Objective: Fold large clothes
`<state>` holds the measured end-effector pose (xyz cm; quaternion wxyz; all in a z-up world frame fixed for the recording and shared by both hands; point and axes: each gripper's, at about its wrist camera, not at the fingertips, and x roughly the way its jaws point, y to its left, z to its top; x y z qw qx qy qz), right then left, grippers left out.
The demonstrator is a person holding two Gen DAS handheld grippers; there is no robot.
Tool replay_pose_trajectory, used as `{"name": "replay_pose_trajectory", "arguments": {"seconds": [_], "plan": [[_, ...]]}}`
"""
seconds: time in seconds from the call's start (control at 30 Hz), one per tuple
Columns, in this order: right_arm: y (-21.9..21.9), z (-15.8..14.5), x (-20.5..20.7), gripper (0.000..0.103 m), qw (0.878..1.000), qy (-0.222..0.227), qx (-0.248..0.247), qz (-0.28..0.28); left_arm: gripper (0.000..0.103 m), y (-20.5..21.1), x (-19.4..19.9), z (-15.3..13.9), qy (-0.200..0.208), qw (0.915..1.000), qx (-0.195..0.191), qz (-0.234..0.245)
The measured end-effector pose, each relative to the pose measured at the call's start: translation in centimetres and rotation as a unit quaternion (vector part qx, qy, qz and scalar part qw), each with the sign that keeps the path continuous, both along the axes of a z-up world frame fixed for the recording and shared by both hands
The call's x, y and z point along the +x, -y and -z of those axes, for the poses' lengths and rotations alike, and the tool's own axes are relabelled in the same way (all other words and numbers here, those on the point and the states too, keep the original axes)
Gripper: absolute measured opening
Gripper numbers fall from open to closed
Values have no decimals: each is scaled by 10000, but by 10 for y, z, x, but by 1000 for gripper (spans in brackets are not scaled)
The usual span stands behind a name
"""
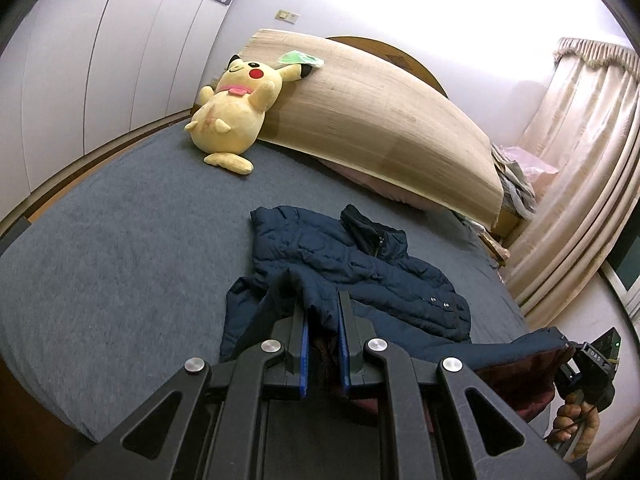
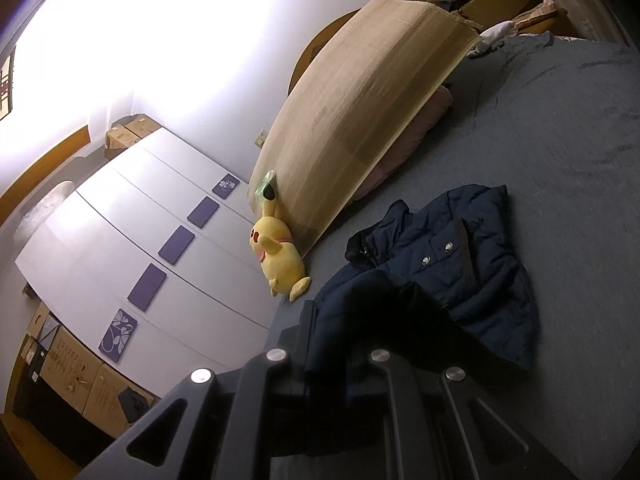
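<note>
Navy jacket (image 1: 352, 276) on bed (image 1: 120, 248), near hem lifted. Left hand-held gripper (image 1: 322, 312) and right hand-held gripper (image 2: 328, 344) both pinch hem. Risk: slick padded fabric slips, fold skews.

Open bed (image 1: 100, 248); plush toy (image 1: 234, 110) far

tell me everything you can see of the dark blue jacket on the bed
The jacket is a dark navy quilted puffer with a stand-up collar, a zip and metal snap buttons on the front, and a dark red lining showing at the lifted hem. Most of it lies crumpled on the grey-blue bed sheet, collar toward the headboard. The near edge is raised: the left claw is shut on one fold and the right claw on another part of the hem.
</note>
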<state>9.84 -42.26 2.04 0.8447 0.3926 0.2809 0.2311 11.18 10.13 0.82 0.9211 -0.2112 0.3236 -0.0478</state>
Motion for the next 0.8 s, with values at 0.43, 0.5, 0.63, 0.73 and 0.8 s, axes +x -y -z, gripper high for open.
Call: {"name": "replay_pose_trajectory", "arguments": {"seconds": [0.43, 0.5, 0.63, 0.73, 0.8], "plan": [[-2, 1, 10, 11, 9999, -21, -61, 85, 12, 5, 15, -2, -30, 9999, 99, 23], [-2, 1, 9, 11, 9999, 1, -26, 100, 12, 5, 12, -2, -1, 10000, 90, 25], [-3, 3, 4, 11, 9999, 20, -57, 104, 12, 4, 11, 1, -5, 10000, 86, 36], [-3, 2, 5, 11, 9999, 8, -114, 119, 12, 6, 17, 0, 0, 9999, 111, 51], [-2, 1, 7, 11, 9998, 12, -125, 130, 12, 7, 20, -1, 15, 9999, 114, 53]]}}
